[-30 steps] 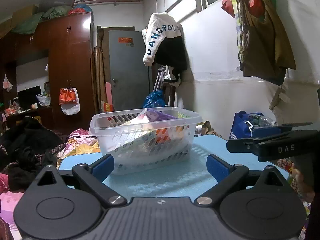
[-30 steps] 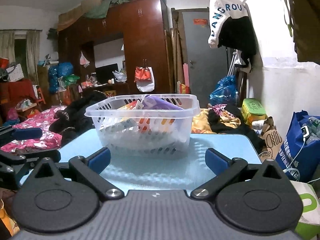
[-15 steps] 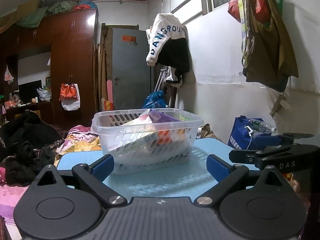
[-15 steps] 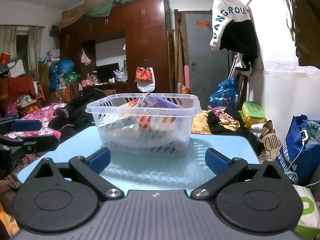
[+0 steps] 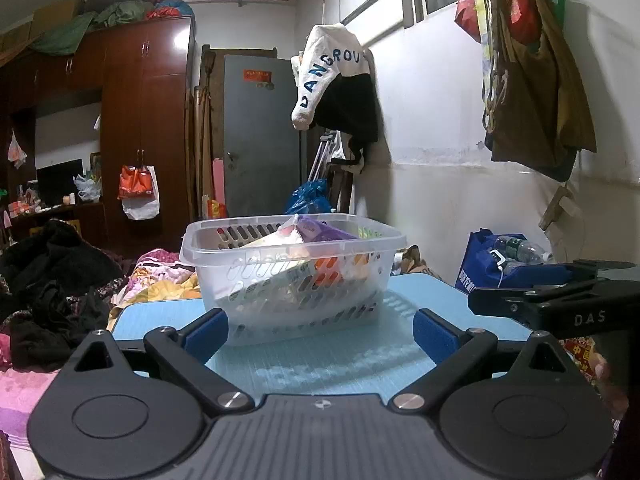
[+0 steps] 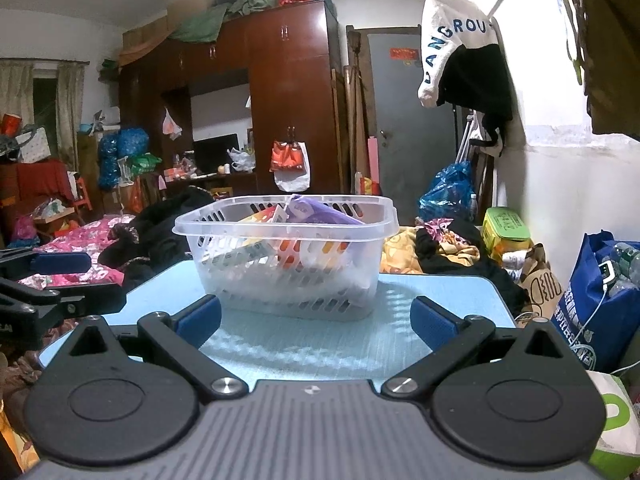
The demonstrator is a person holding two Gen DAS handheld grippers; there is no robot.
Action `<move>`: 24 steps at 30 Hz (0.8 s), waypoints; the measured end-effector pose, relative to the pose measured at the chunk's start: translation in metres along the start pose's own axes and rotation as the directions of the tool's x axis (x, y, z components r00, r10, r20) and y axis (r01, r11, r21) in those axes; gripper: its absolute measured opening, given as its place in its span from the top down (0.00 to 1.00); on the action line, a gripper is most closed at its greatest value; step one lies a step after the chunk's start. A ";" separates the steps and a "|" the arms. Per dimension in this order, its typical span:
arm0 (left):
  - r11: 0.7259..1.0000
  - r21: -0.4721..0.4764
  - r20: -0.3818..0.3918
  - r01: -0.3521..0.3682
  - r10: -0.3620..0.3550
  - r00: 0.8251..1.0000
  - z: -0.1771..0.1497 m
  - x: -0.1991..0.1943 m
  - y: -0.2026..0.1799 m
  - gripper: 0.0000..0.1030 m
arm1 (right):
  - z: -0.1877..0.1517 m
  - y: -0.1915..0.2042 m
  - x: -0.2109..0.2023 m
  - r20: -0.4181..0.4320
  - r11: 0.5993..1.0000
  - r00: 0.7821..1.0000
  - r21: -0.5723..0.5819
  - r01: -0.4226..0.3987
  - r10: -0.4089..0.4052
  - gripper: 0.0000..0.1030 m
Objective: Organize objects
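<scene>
1. Basket point(image 5: 292, 272) of clear slotted plastic stands on the blue surface point(image 5: 344, 364), toward its far side.
2. Packets lie tilted inside it, a purple one point(image 6: 316, 213) on top, orange ones lower down.
3. Left gripper point(image 5: 320, 330) hangs just before the basket, jaws spread wide, holding nothing.
4. Right gripper point(image 6: 316, 320) sits likewise, wide apart and empty, near the basket without touching.
5. Each gripper shows at the edge of the other's view.
6. Clothes point(image 5: 52, 280) pile up left of the surface.
</scene>
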State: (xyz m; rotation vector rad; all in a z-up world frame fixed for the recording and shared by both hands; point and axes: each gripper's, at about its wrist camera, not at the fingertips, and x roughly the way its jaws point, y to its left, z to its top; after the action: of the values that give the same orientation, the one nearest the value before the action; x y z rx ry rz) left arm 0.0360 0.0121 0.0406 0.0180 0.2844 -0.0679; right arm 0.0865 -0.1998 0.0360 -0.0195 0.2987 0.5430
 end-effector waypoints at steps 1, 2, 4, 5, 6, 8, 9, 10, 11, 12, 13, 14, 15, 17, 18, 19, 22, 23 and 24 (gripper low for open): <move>1.000 0.002 0.000 -0.001 0.001 1.000 0.000 0.000 0.000 0.03 | 0.000 0.000 0.000 0.001 1.000 1.000 -0.002 0.000 0.000 0.00; 1.000 0.003 0.001 0.001 -0.001 1.000 0.000 0.000 -0.001 0.03 | 0.000 0.001 0.000 0.002 1.000 1.000 -0.004 0.000 0.000 0.00; 1.000 0.004 0.003 0.006 -0.006 1.000 0.000 0.000 -0.001 0.03 | 0.000 0.001 0.000 0.003 1.000 1.000 -0.005 0.001 -0.001 0.00; 1.000 0.005 0.005 0.007 -0.007 1.000 0.000 -0.001 -0.001 0.03 | 0.000 0.001 0.000 0.003 1.000 1.000 -0.005 0.001 -0.001 0.00; 1.000 0.006 0.006 0.005 -0.005 1.000 0.000 -0.001 -0.002 0.03 | 0.000 0.001 0.000 0.003 1.000 1.000 -0.004 0.000 0.000 0.00; 1.000 0.004 0.006 0.002 -0.002 1.000 -0.001 -0.001 -0.002 0.03 | 0.000 0.001 0.000 0.004 1.000 1.000 -0.003 0.000 0.000 0.00; 1.000 0.003 0.005 0.003 -0.003 1.000 -0.001 -0.001 -0.002 0.03 | 0.000 0.001 0.000 0.004 1.000 1.000 -0.004 0.001 -0.001 0.00; 1.000 0.001 0.005 0.005 -0.005 1.000 0.000 0.000 -0.002 0.03 | -0.001 0.001 0.000 0.005 1.000 1.000 -0.005 0.001 -0.001 0.00; 1.000 -0.002 0.005 0.005 -0.005 1.000 0.000 0.000 -0.001 0.03 | 0.000 0.001 0.000 0.006 1.000 1.000 -0.005 0.002 -0.002 0.00; 1.000 -0.003 0.004 0.004 -0.004 1.000 0.000 0.000 -0.001 0.03 | 0.001 0.001 -0.001 0.006 1.000 1.000 -0.004 0.001 -0.001 0.00; 1.000 -0.005 0.004 0.004 -0.004 1.000 0.000 0.001 -0.001 0.03 | 0.001 0.001 -0.001 0.006 1.000 1.000 -0.003 0.001 -0.001 0.00; 1.000 -0.004 0.004 0.006 -0.006 1.000 0.000 0.000 -0.001 0.03 | 0.001 0.001 -0.001 0.006 1.000 1.000 -0.002 0.001 -0.001 0.00; 1.000 -0.004 0.003 0.008 -0.008 1.000 0.000 0.001 -0.001 0.03 | 0.001 0.001 -0.001 0.006 1.000 1.000 -0.002 0.002 -0.002 0.00; 1.000 -0.003 0.003 0.008 -0.008 1.000 0.000 0.001 -0.001 0.03 | 0.001 0.001 -0.001 0.006 1.000 1.000 -0.003 0.001 -0.001 0.00; 1.000 -0.003 0.003 0.009 -0.009 1.000 0.000 0.001 -0.001 0.03 | 0.001 0.001 -0.001 0.006 1.000 1.000 -0.003 0.001 -0.001 0.00; 1.000 -0.002 0.003 0.010 -0.010 1.000 0.000 0.001 -0.001 0.03 | 0.001 0.001 -0.001 0.006 1.000 1.000 -0.003 0.001 -0.001 0.00; 1.000 0.002 0.003 0.010 -0.010 1.000 0.000 0.002 -0.002 0.03 | 0.001 0.001 -0.001 0.007 1.000 1.000 -0.004 0.001 -0.001 0.00; 1.000 0.003 0.002 0.010 -0.010 1.000 -0.001 0.001 -0.003 0.03 | 0.001 0.001 -0.001 0.007 1.000 1.000 -0.004 0.002 -0.002 0.00; 1.000 0.003 0.002 0.011 -0.011 1.000 -0.001 0.002 -0.003 0.03 | 0.000 0.001 -0.001 0.007 1.000 1.000 -0.004 0.001 -0.001 0.00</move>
State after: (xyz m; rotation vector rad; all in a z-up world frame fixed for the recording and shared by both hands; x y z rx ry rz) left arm 0.0372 0.0093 0.0397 0.0191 0.2827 -0.0797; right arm 0.0852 -0.1992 0.0368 -0.0212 0.2911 0.5422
